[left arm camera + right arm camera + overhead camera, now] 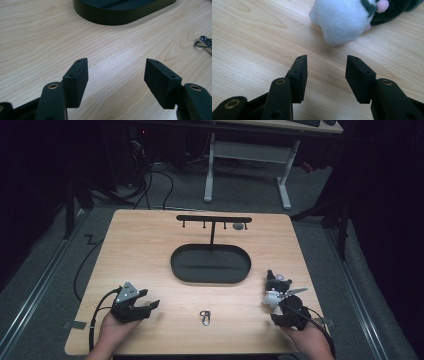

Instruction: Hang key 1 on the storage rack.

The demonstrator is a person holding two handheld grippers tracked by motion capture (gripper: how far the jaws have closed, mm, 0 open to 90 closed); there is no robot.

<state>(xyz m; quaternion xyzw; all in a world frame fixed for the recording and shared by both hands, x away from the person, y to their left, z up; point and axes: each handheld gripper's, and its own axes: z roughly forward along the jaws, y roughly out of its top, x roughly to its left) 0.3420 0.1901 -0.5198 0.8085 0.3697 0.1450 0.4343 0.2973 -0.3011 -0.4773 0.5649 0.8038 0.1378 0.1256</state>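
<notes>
A small black-and-white plush toy (pixel 276 287) lies on the wooden table (pixel 145 250) at the right. My right gripper (pixel 280 308) sits just behind it, open. In the right gripper view the open gripper (pixel 327 58) has bare wood between its jaws and the toy's white part (pixel 342 20) a short way ahead. A silver clip (pixel 205 317) lies near the front edge in the middle. My left gripper (pixel 150 298) rests at the front left, open and holding nothing. In the left gripper view that gripper (pixel 116 62) stands wide over bare table, with the clip (pixel 203 42) at the right edge.
A black stand rises from an oval base (pixel 210 278) in the table's middle, and that base (pixel 120 17) lies ahead in the left gripper view. Its cross bar (pixel 214 219) carries small hooks; a grey item (pixel 238 226) hangs near the bar's right end. Beyond the table stands a white-legged desk (pixel 250 155).
</notes>
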